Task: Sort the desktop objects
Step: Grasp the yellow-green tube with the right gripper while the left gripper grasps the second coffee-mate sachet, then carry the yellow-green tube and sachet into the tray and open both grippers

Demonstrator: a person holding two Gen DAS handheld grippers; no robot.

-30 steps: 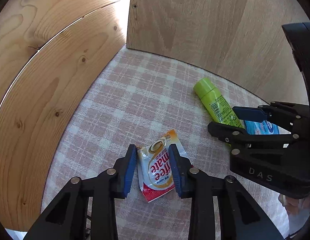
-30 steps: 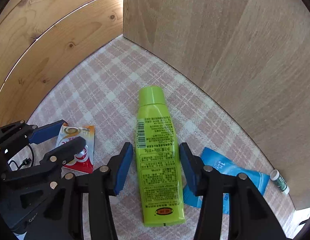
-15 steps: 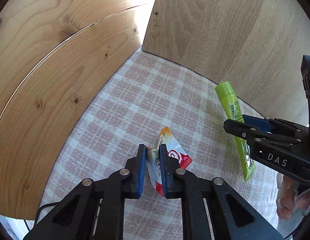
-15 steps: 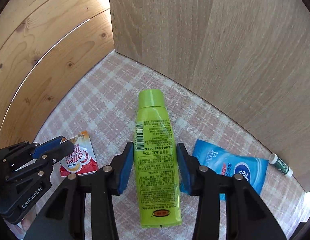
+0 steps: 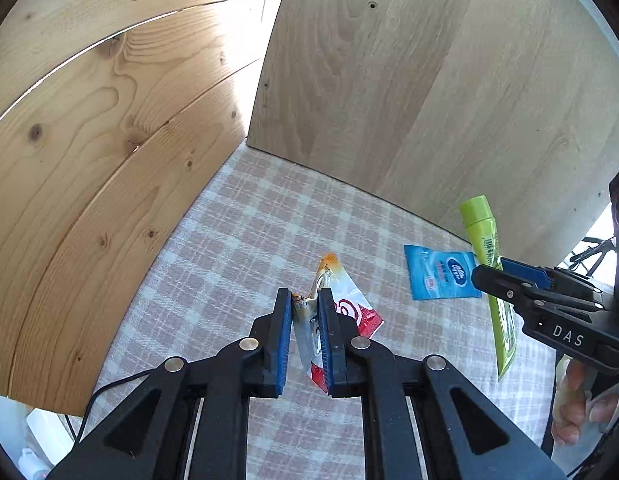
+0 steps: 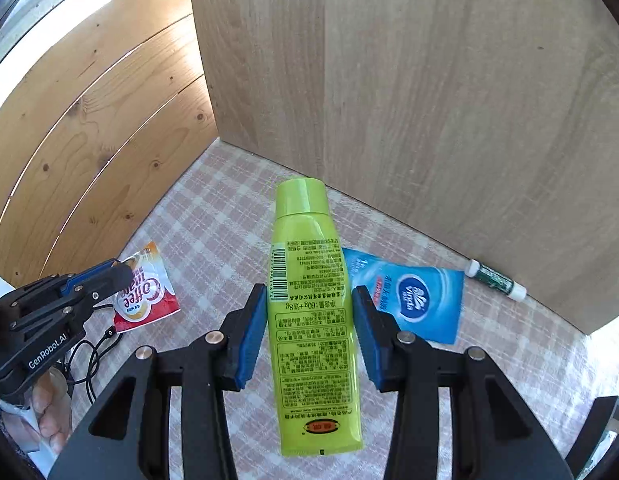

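Note:
My left gripper (image 5: 305, 320) is shut on a red-and-white coffee creamer sachet (image 5: 343, 312), which hangs crumpled between the blue pads above the checked cloth. From the right wrist view the same sachet (image 6: 143, 296) shows beside the left gripper (image 6: 105, 276). A lime-green tube (image 6: 311, 304) sits lengthwise between the blue pads of my right gripper (image 6: 309, 312), which is shut on it and holds it off the cloth. In the left wrist view the tube (image 5: 487, 248) hangs from the right gripper (image 5: 505, 270) at the right.
A blue wet-wipe packet (image 6: 413, 292) lies flat on the pink checked cloth (image 6: 213, 216). A small green-and-white stick (image 6: 495, 280) rests against the upright wooden panel (image 6: 409, 80). Pine boards (image 5: 89, 140) wall off the left. A black cable (image 6: 93, 352) trails at lower left.
The left gripper closed on the sachet and lifted it from the cloth. The right gripper closed on the green tube and raised it, uncovering more of the blue packet.

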